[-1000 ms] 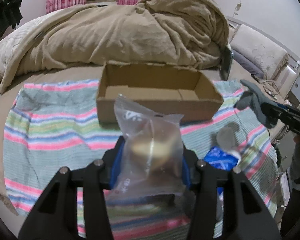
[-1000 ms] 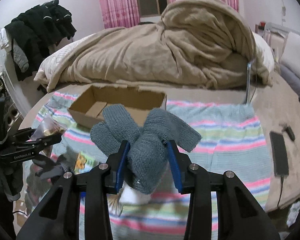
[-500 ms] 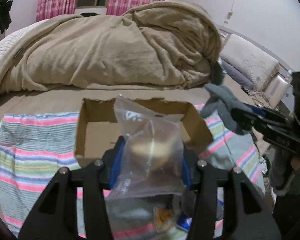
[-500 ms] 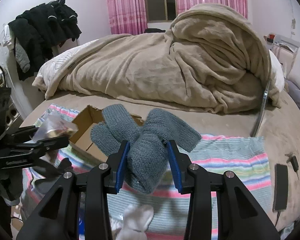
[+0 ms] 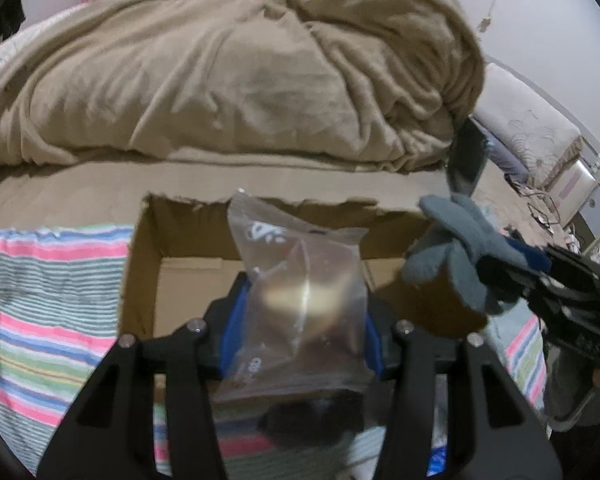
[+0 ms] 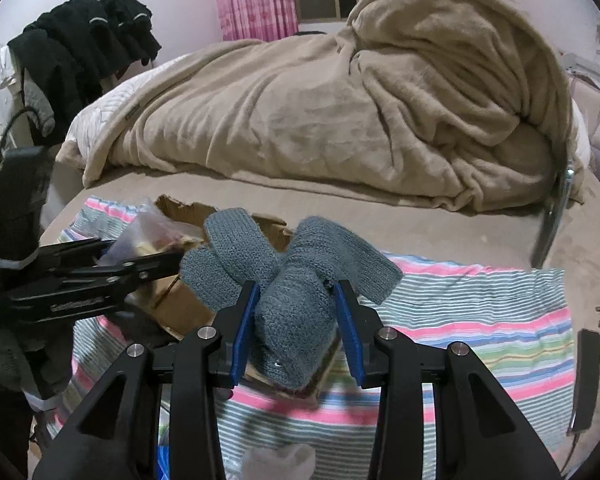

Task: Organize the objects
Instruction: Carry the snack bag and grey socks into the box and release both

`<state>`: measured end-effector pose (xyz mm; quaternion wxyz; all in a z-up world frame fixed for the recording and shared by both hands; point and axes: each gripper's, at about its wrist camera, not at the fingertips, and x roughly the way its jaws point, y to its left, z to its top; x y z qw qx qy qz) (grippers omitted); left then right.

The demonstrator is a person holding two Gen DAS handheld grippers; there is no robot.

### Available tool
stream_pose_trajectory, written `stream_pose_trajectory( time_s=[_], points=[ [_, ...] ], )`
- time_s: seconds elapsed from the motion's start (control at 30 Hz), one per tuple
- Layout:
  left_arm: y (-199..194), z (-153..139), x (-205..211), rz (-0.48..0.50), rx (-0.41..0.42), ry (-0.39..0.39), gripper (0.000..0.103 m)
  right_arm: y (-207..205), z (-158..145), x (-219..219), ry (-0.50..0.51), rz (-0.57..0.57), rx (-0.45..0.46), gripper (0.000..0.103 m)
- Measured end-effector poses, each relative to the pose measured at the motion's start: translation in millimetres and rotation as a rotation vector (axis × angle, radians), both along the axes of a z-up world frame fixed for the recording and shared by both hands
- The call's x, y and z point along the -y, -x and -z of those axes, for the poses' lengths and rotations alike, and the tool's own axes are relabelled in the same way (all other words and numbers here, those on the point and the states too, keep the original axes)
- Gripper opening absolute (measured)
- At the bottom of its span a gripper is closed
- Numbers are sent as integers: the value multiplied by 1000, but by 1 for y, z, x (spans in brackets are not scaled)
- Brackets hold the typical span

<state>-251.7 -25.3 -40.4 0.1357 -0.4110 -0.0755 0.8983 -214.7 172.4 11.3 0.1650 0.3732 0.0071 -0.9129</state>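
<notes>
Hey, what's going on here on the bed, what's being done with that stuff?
A person is tidying items into a cardboard box that sits on a striped cloth on the bed. The left gripper is shut on a clear plastic bag with something tan inside, held over the open box. The right gripper is shut on a bundle of grey knit gloves, at the box's right end. Neither item has been let go yet.

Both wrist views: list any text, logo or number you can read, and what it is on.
None can be read outright.
Clear plastic bag in the left gripper: white printed marks near its top and bottom, too blurred to read.
Left gripper body: embossed lettering, too small to read in the right wrist view.
Grey knitted glove in the right gripper: no text.
</notes>
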Motion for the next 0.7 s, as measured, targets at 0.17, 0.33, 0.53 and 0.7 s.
stream_pose_trajectory(
  time_s=[0.17,0.33,0.53,0.7],
  points=[
    [17,21,5,-32,62,-9,51,13,14,5,-4,-1,27,41],
    [25,33,2,-44,105,8,52,21,27,9,-5,0,58,41],
    [28,42,-3,-37,150,59,58,28,42,17,-22,1,99,41],
    [20,45,-8,-21,170,94,58,30,50,23,-72,-13,115,41]
  ],
)
